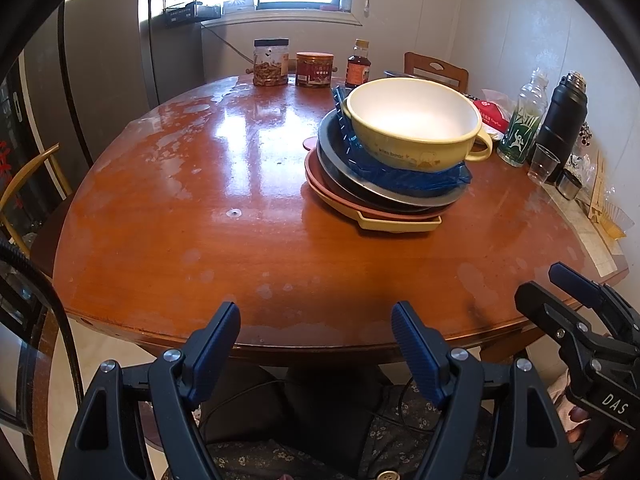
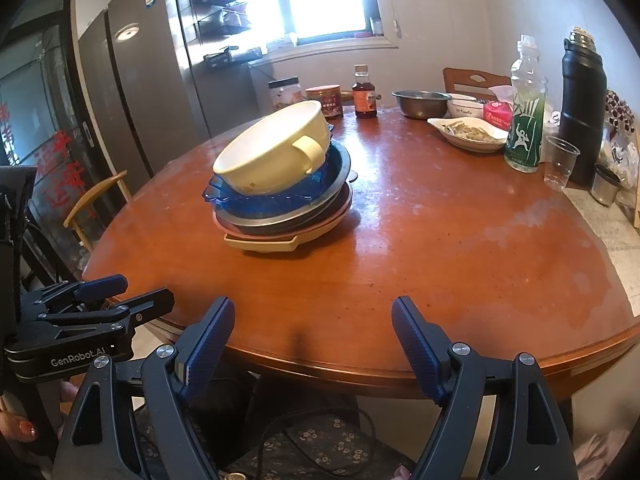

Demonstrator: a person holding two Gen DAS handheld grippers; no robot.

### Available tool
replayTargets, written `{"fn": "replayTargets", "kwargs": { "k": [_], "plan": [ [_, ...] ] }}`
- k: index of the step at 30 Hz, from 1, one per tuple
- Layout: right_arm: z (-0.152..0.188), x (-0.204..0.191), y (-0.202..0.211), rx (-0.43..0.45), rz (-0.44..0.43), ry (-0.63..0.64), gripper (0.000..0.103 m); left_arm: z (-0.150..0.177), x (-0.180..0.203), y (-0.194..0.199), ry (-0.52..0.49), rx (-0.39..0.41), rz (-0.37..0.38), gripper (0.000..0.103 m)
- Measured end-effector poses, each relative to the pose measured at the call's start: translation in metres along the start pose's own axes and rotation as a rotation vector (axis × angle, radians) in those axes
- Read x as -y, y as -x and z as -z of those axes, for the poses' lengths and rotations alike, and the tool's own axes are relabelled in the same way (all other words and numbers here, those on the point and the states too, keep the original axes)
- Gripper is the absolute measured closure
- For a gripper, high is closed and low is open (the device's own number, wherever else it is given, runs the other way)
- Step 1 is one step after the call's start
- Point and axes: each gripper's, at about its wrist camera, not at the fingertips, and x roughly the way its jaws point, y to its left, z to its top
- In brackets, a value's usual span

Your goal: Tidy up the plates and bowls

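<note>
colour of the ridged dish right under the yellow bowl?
Translucent blue dish, clearest in the right wrist view.

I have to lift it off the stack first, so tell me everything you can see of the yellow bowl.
The yellow bowl is pale yellow outside with a white inside, and looks like plastic or melamine. It has a loop handle on one side and a small tab on the opposite rim, with small print low on its wall. It looks empty. It sits tilted on top of the stack, resting in the blue dish, and touches nothing else. Both grippers are open and well short of it.
</note>
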Motion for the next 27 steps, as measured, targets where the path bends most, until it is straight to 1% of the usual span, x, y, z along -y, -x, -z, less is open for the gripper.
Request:
{"fn": "replayTargets", "kwargs": {
  "k": [11,27],
  "plan": [
    [0.0006,0.0054,0.0002,-0.001,0.004,-0.021,0.021,-0.0028,0.0028,0.0032,-0.002,0.01,-0.004,0.026],
    [0.0006,0.0061,0.0014,0.001,0.0,-0.026,0.021,-0.002,0.0047,0.0002,-0.008,0.0,-0.006,0.026]
  ]
}}
